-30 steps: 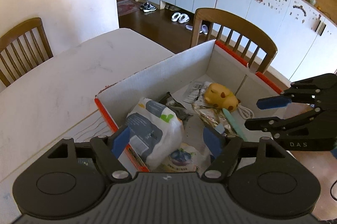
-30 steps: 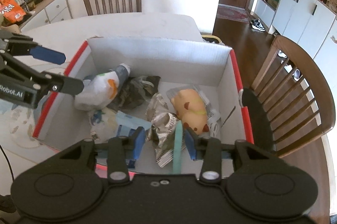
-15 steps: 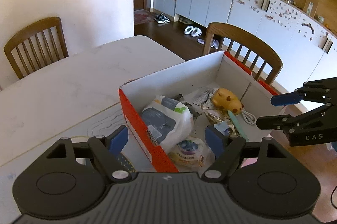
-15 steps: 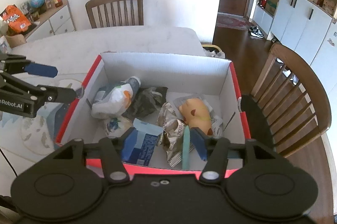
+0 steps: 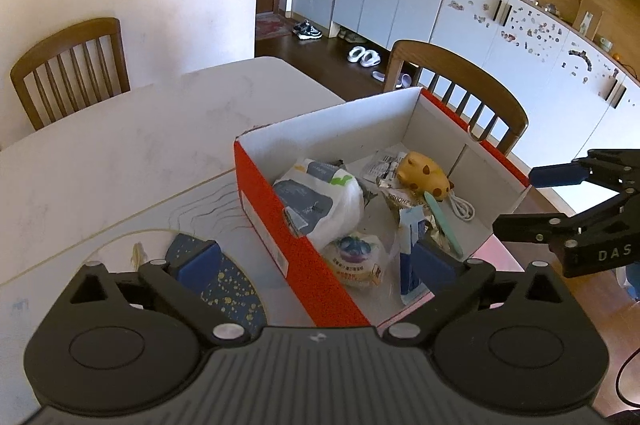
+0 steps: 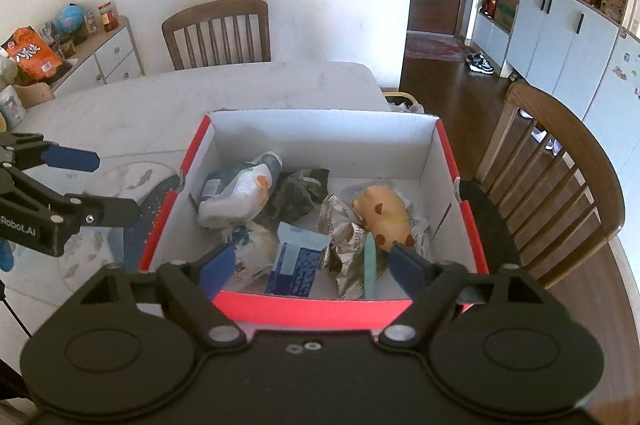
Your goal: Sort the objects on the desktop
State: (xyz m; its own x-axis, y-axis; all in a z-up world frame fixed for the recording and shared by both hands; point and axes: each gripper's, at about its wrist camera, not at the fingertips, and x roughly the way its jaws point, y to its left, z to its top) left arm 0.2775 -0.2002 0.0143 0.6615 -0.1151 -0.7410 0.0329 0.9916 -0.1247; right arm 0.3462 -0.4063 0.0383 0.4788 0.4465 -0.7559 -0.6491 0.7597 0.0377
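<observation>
A red cardboard box (image 6: pixel 316 309) (image 5: pixel 272 221) stands on the white table. It holds a white wipes pack (image 6: pixel 236 197) (image 5: pixel 316 201), a yellow spotted toy (image 6: pixel 382 217) (image 5: pixel 424 177), a blue snack packet (image 6: pixel 296 261), crumpled foil wrappers (image 6: pixel 344 241), a teal stick (image 6: pixel 370 265), a round sweet packet (image 5: pixel 354 257) and a white cable (image 5: pixel 462 207). My left gripper (image 5: pixel 316 265) is open and empty, above the box's near left corner. My right gripper (image 6: pixel 312 265) is open and empty, above the box's near wall.
A patterned mat with a dark blue oval (image 5: pixel 224 285) lies on the table (image 5: pixel 120 161) left of the box. Wooden chairs (image 6: pixel 560 185) (image 6: pixel 218 33) stand at the right side and far end. A sideboard with snacks (image 6: pixel 40 53) is at the far left.
Both grippers have drawn back and up from the box, so the whole box now shows. The right gripper's jaws have opened wider. The box's contents have not moved.
</observation>
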